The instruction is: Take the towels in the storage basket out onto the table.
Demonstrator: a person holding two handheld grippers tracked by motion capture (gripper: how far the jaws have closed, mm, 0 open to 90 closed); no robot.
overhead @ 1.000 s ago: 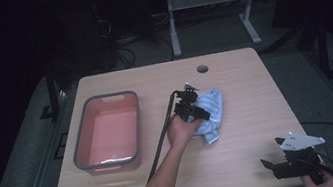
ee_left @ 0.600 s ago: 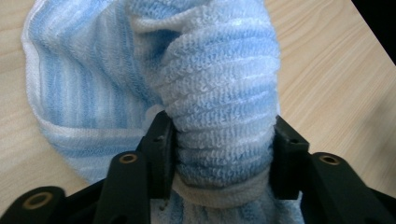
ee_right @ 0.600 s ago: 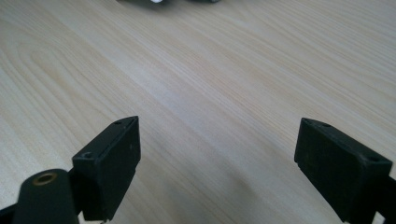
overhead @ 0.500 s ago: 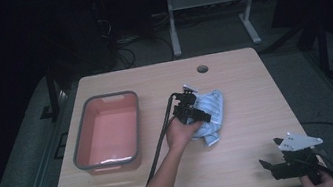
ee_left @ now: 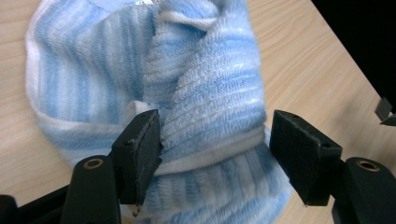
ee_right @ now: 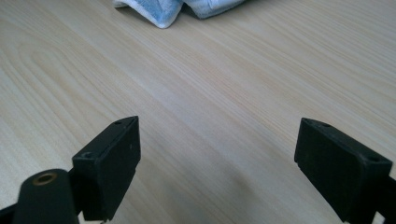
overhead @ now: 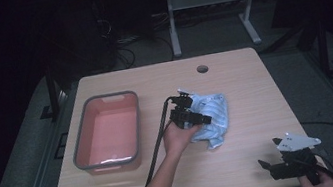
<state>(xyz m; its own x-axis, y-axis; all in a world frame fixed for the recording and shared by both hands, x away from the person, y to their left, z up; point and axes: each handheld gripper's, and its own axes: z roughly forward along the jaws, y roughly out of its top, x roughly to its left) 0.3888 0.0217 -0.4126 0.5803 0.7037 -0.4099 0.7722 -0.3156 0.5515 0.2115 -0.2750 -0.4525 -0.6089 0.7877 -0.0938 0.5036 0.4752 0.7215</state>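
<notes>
A blue-and-white striped towel [overhead: 214, 111] lies crumpled on the wooden table [overhead: 253, 79], right of centre. My left gripper [overhead: 204, 118] is at the towel's left side, open. In the left gripper view its jaws straddle a raised fold of the towel [ee_left: 205, 84], and the left gripper [ee_left: 212, 140] has cloth between its fingers without pinching it. My right gripper [overhead: 266, 168] hovers low over the table's near right corner, open, nothing between its jaws. In the right gripper view the right gripper [ee_right: 217, 154] faces bare wood, with the towel's edge [ee_right: 159, 9] far ahead.
A pink tub with a grey rim [overhead: 80, 137] stands at the table's left. A cable hole [overhead: 202, 69] is at the back edge. Bare wood lies between the towel and the right gripper. Dark floor and a desk frame [overhead: 172, 16] lie beyond.
Almost nothing: the left gripper has settled slightly onto the towel's fold. The right gripper has stayed where it was.
</notes>
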